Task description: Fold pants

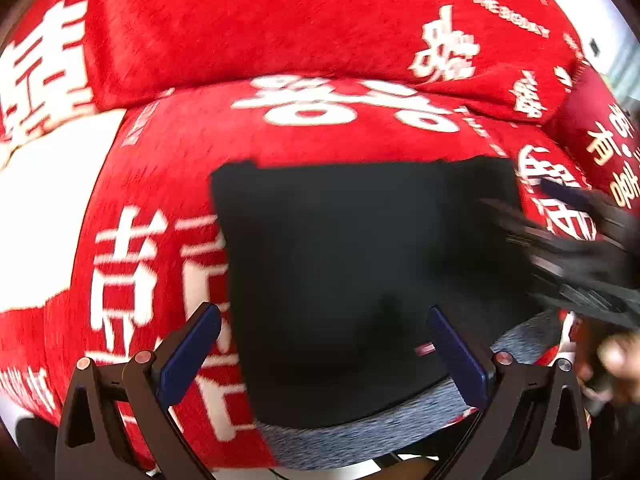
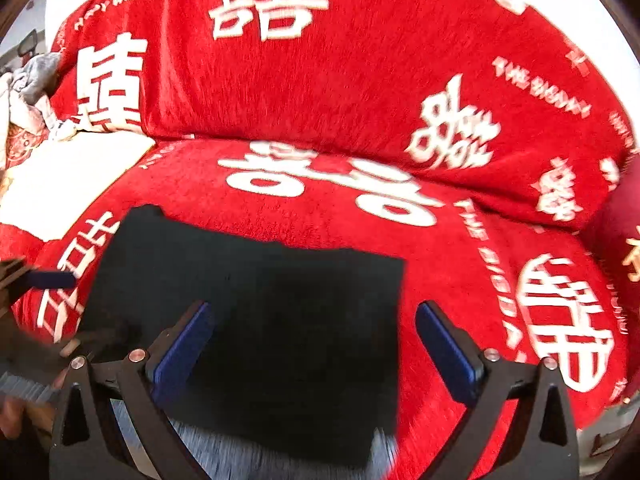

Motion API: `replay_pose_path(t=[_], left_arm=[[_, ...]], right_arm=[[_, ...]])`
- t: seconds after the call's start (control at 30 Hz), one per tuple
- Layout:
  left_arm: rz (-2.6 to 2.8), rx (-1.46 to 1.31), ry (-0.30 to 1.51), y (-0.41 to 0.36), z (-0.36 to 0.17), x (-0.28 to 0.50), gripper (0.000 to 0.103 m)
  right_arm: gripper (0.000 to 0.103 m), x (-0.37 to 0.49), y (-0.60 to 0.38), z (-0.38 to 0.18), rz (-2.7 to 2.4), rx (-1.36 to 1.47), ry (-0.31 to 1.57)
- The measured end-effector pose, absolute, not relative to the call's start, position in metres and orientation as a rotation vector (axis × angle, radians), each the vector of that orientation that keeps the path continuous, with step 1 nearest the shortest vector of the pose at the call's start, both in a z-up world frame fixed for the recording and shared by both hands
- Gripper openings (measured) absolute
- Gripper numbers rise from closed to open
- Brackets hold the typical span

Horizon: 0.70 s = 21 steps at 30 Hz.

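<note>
The black pants lie folded into a flat rectangle on the red sofa seat, with a grey heathered waistband at the near edge. They also show in the right wrist view. My left gripper is open and empty, hovering over the pants' near half. My right gripper is open and empty above the pants' right part. The right gripper also shows blurred at the right edge of the left wrist view. One blue pad of the left gripper shows at the left edge of the right wrist view.
A red plush cover with white characters drapes the sofa seat and backrest. A white cushion or sheet lies at the left. Crumpled grey and patterned cloths sit at the far left. A red armrest rises at the right.
</note>
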<state>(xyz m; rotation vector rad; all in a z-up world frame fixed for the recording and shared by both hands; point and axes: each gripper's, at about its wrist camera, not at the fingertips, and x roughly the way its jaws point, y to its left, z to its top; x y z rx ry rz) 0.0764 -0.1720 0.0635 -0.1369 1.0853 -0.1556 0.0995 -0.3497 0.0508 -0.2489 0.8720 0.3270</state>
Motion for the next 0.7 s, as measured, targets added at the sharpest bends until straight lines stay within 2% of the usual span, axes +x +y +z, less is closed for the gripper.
replay_pose_path(t=[0.13,0.2,0.37,0.43,0.53,0.6,0.7], left_arm=[[-0.18,-0.058,1.163,-0.194,0.048,0.094,0.103],[-0.124,0.042,1.172,-0.205,0.038,0.096,0.103],[-0.146,-0.126,1.15,-0.188,0.05,0.095,0.103],[-0.122,-0.112,1.175,-0.189,0.041,0.098,0.103],[-0.09,-0.06,1.198,-0.196,0.027,0.102,0.103],[-0.088,-0.087,1.22,-0.192,0.03,0.104,0.103],[-0.043,-0.108,1.154,-0.173,0.042,0.096,0.103]], right_arm=[[0.103,0.142,-0.362,0.007,0.299,-0.134,1.053],[0.103,0.138,-0.369,0.015,0.304,-0.076,1.038],[0.103,0.082,-0.39,0.053,0.267,-0.082,0.895],[0.103,0.066,-0.401,0.056,0.27,-0.041,0.884],[0.103,0.07,-0.406,0.035,0.281,-0.015,0.963],[0.103,0.074,-0.397,0.01,0.25,-0.104,1.059],[0.103,0.067,-0.402,0.011,0.282,-0.062,1.033]])
